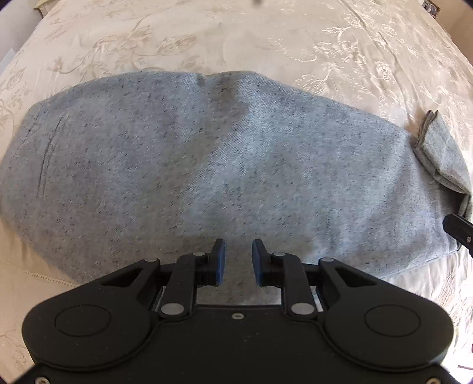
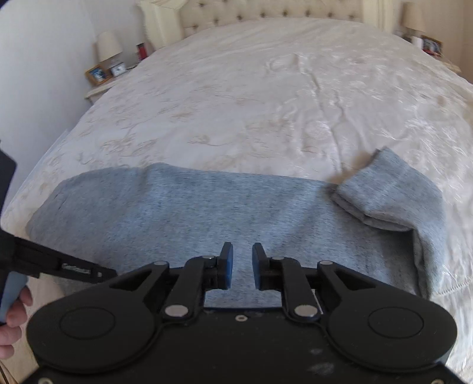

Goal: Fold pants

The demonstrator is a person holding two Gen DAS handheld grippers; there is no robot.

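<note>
Grey heathered pants (image 1: 207, 165) lie flat across the cream bedspread, long side left to right. They also show in the right wrist view (image 2: 192, 206). At the right end a cuff (image 2: 390, 195) is folded back over the fabric; it shows in the left wrist view too (image 1: 443, 153). My left gripper (image 1: 238, 251) is open and empty, just above the pants' near edge. My right gripper (image 2: 242, 254) is open and empty over the near edge, further right. The left gripper's body (image 2: 59, 265) shows at the left of the right wrist view.
The embroidered cream bedspread (image 2: 266, 103) stretches far behind the pants to a tufted headboard (image 2: 266, 11). A nightstand with a lamp (image 2: 109, 47), frame and clock stands at the far left. Another nightstand (image 2: 428, 44) is at the far right.
</note>
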